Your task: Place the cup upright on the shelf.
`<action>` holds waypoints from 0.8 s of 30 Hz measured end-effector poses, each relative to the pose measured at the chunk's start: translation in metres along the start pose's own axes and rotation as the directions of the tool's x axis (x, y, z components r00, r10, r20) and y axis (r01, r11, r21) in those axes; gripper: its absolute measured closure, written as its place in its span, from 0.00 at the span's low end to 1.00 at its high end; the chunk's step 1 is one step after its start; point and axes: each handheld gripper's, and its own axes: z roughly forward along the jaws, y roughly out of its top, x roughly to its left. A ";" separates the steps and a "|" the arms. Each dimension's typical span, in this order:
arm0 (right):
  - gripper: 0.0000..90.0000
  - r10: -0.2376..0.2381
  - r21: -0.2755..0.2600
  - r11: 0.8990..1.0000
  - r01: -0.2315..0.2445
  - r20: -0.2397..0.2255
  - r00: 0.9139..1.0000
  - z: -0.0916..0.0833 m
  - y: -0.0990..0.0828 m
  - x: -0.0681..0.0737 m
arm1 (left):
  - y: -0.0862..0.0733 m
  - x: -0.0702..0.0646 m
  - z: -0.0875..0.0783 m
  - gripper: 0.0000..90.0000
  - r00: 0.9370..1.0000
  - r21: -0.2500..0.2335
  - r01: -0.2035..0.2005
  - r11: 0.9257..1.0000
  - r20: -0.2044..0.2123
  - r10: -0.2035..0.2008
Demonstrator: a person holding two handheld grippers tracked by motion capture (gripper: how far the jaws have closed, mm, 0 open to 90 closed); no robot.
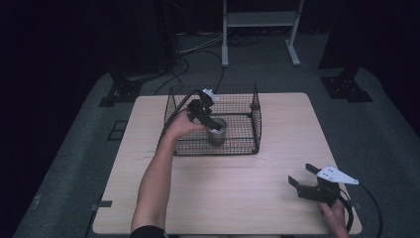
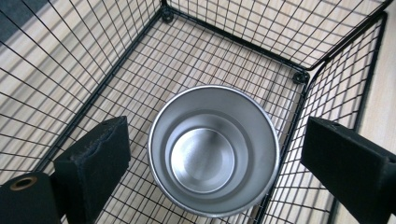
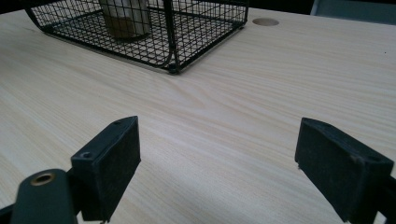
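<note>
The left tool hangs over the wire basket, its jaws spread wide to either side of a steel cup without touching it. The cup stands upright on the basket's mesh floor, mouth up and empty, close to the basket's near wall and toward one corner. In the high view the left tool is just above the cup, which sits in the front middle part of the basket; the person's left hand reaches over the basket's left wall. The basket rests on the far half of the pale wooden counter. Well apart, at the counter's near right corner, the right tool is held low by the right hand, its jaws spread with nothing between them; the right gripper view shows bare counter beneath them.
</note>
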 end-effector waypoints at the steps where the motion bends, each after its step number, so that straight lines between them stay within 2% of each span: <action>1: 0.15 -0.001 0.000 1.000 0.001 0.001 1.000 0.000 0.000 0.000 | 0.000 -0.001 -0.003 0.08 1.000 0.003 -0.008 1.000 -0.003 0.008; 5: 0.15 -0.002 0.001 1.000 0.002 0.004 1.000 0.000 0.000 0.000 | 0.001 -0.007 -0.009 0.08 1.000 -0.012 -0.014 1.000 0.003 0.014; 6: 0.15 -0.003 0.002 1.000 0.003 0.005 1.000 0.000 0.000 0.000 | 0.002 -0.010 -0.015 0.08 1.000 -0.015 -0.027 1.000 -0.002 0.027; 11: 0.15 -0.006 0.007 1.000 0.006 0.011 1.000 0.000 0.000 0.001 | 0.003 -0.019 -0.026 0.07 0.999 -0.031 -0.045 0.998 -0.008 0.045; 13: 0.15 -0.006 0.008 1.000 0.006 0.011 1.000 0.000 0.000 0.001 | 0.000 -0.027 -0.034 0.07 0.998 -0.053 -0.062 0.997 -0.015 0.061; 22: 0.15 -0.014 0.013 1.000 0.014 0.016 1.000 0.001 0.000 0.002 | -0.012 -0.037 -0.047 0.07 0.999 -0.084 -0.052 0.995 -0.020 0.051; 24: 0.15 -0.016 0.014 1.000 0.016 0.018 1.000 0.001 0.000 0.002 | -0.014 -0.039 -0.048 0.07 0.998 -0.084 -0.060 0.995 -0.018 0.058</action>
